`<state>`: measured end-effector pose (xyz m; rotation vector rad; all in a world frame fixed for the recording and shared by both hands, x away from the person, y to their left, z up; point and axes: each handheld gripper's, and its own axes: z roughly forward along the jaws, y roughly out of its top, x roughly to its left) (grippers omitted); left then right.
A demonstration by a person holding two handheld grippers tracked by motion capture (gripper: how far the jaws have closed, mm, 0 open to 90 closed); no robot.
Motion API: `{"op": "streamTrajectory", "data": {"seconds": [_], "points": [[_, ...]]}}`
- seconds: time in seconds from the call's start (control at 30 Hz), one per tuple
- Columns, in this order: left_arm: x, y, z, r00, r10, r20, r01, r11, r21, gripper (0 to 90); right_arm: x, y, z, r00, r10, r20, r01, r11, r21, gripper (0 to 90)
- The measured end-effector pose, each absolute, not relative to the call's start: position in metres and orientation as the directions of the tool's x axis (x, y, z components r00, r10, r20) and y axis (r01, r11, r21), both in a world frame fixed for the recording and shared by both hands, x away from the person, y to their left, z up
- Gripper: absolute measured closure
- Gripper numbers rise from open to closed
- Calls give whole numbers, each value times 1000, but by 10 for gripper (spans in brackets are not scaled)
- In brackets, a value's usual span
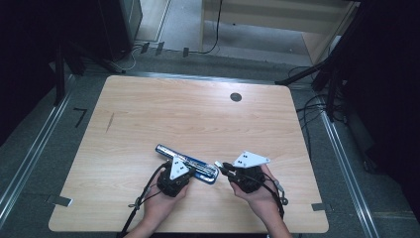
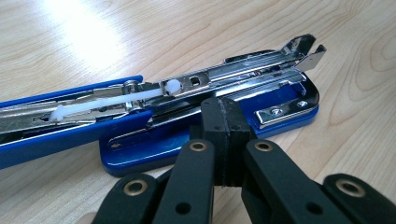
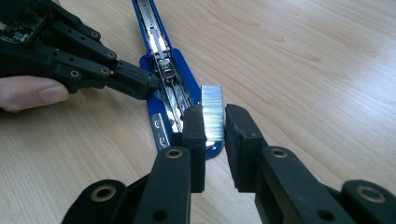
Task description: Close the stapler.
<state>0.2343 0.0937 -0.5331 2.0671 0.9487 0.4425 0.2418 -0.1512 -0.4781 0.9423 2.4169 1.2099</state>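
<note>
A blue stapler (image 1: 187, 164) lies opened out flat on the wooden worktop (image 1: 198, 119), near the middle of its near edge, with the base toward the right and the long top arm folded back toward the left. In the left gripper view the chrome staple channel (image 2: 243, 74) lies uncovered above the blue base (image 2: 210, 135), and a white plastic pusher rod (image 2: 116, 100) runs along the folded-back arm. The left hand-held gripper (image 2: 223, 135) has its jaws pressed together with nothing between them; its tip rests at the near side of the base, touching or just above it, I cannot tell which. In the high view this hand-held gripper sits over the middle of the stapler, held by the person's left hand (image 1: 161, 203). The right hand-held gripper (image 3: 215, 126) holds a strip of staples (image 3: 213, 112) upright between its pads, jaws narrow and clamped on the strip's two sides. The strip stands just above the right end of the base, close to the channel's open end but not in it. The right hand (image 1: 260, 196) comes in from the near edge, right of the stapler.
</note>
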Motion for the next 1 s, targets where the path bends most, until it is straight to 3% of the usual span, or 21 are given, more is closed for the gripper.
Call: {"op": "streamTrajectory", "data": {"seconds": [0.37, 1.0], "points": [[234, 93, -533, 655, 756, -17, 474, -394, 788, 900, 253, -141, -473, -763, 645, 43, 426, 453, 783, 801], [235, 94, -533, 656, 755, -21, 476, -392, 787, 900, 270, -113, -479, -834, 552, 26, 410, 586, 699, 801]]}}
